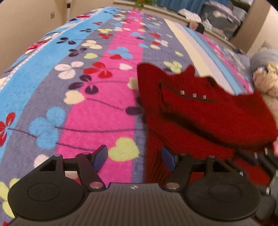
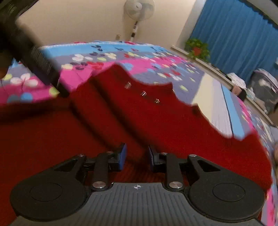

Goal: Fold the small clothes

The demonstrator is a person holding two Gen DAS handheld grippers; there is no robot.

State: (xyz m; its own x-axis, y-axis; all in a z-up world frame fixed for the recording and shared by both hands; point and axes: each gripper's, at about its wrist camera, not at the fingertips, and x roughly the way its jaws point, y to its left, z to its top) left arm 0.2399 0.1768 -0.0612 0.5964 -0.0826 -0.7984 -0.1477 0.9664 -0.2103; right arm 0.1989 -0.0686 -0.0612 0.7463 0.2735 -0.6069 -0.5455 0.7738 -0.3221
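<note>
Left wrist view: red knit on the bed

Lay spread on the flowered blanket [image 1: 97, 107], the red knit garment [image 1: 199, 118], three metal buttons [image 1: 193, 95] up. Gaped wide, the left hand-held gripper [image 1: 134, 159], holding nothing. Stood partly open over red knit, the right hand-held gripper [image 2: 137, 157], seemingly empty.

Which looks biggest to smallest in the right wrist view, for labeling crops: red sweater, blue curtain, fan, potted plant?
1. red sweater, though nearness exaggerates it
2. blue curtain
3. fan
4. potted plant
</note>
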